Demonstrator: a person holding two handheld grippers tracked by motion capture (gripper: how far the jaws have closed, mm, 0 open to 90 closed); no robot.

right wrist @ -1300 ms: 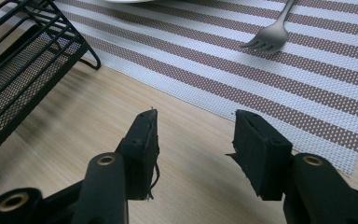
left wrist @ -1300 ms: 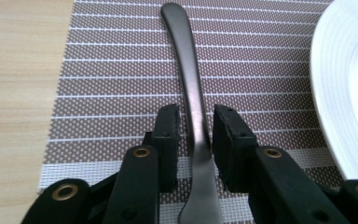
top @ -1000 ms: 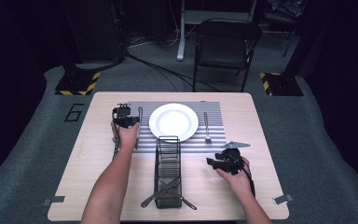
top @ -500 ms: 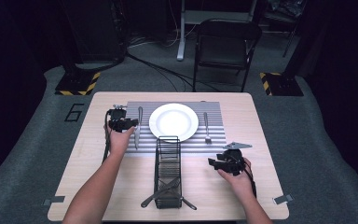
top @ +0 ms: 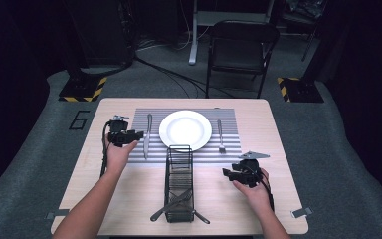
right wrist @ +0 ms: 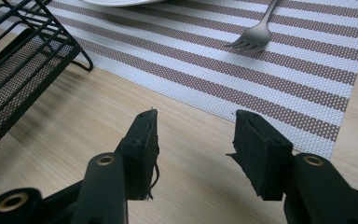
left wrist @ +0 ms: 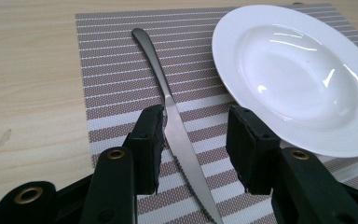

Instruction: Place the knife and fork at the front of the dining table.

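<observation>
Wood counter [top: 278, 149]: pale top; striped placemat [top: 231, 134] at 12 o'clock half, wire caddy [top: 179, 154] at centre toward 6.
Left arm pose: bare forearm comes in from 7 o'clock, runs up to 10 o'clock of counter; hand wraps gripper body, jaws aimed toward 3 o'clock at placemat edge.
Left hand-held gripper [top: 138, 134]: jaws spread partway and have just been opening; in left gripper view [left wrist: 193, 140] knife blade lies between the pads, pads not pressing it, left pad just beside blade edge.
Knife [left wrist: 170, 107]: flat on placemat, at 9 o'clock of plate, handle toward 12, serrated blade toward 6; in high view [top: 147, 135] just beside left gripper tips.
Right arm pose: forearm from 5 o'clock, hand low on counter at 4 o'clock of caddy, jaws aimed toward 9-10 o'clock.
Right hand-held gripper [top: 227, 173]: jaws spread partway, nothing between them; in right gripper view [right wrist: 196, 135] bare wood under gap.
Plate [top: 171, 130]: white, nothing in it, middle of placemat.
Fork [top: 220, 135]: on placemat at 3 o'clock of plate, tines toward 6.
Caddy contents: black wire basket, cutlery [top: 171, 204] lying at its 6 o'clock end, handles poking out both sides; exact pieces cannot tell.
</observation>
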